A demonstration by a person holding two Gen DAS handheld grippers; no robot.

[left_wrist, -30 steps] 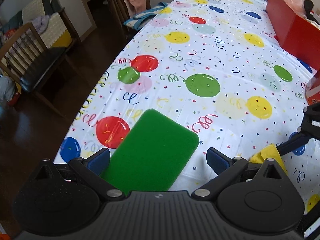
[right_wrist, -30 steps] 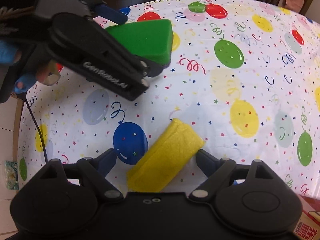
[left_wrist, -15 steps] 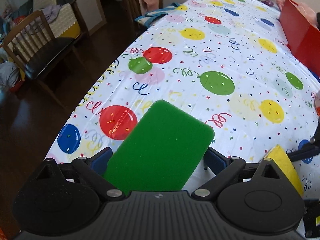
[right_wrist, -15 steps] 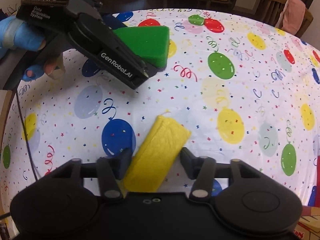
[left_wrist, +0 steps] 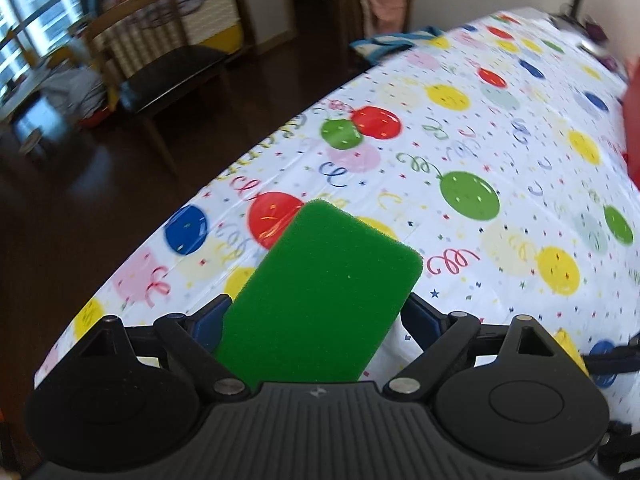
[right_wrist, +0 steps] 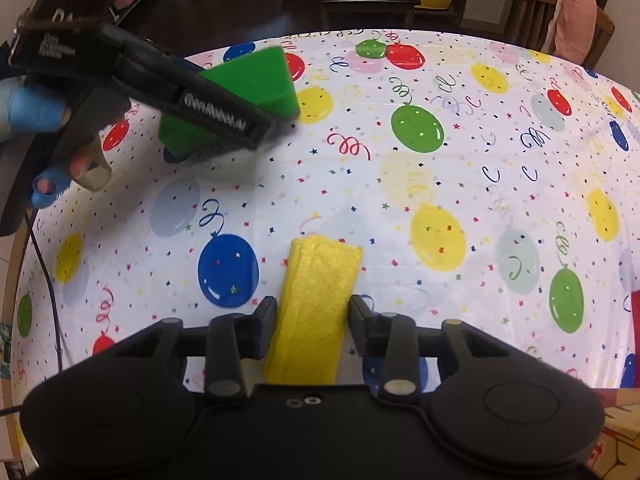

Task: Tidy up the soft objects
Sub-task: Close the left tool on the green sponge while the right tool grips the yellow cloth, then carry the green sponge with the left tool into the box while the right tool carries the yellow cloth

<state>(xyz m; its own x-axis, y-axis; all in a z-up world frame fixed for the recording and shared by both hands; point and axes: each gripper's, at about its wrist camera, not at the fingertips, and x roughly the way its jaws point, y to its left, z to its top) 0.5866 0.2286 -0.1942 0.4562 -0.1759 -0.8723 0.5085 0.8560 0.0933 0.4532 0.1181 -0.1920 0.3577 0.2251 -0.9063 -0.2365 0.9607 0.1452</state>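
My left gripper (left_wrist: 316, 322) is shut on a green sponge (left_wrist: 324, 300) and holds it in the air above the table's left edge. It also shows in the right wrist view (right_wrist: 224, 108), at the upper left, with the green sponge (right_wrist: 256, 76) in it. My right gripper (right_wrist: 312, 320) is shut on a folded yellow cloth (right_wrist: 316, 300), which it holds just above the balloon-print tablecloth (right_wrist: 440, 184). A corner of the yellow cloth (left_wrist: 568, 344) shows at the lower right of the left wrist view.
A red box (left_wrist: 631, 120) stands at the table's right side. Wooden chairs (left_wrist: 160, 68) stand on the dark floor left of the table. A chair with a pink cloth (right_wrist: 572, 20) stands past the far edge.
My left gripper has lifted the green sponge higher and turned left. My right gripper has shut on the yellow cloth and raised it.
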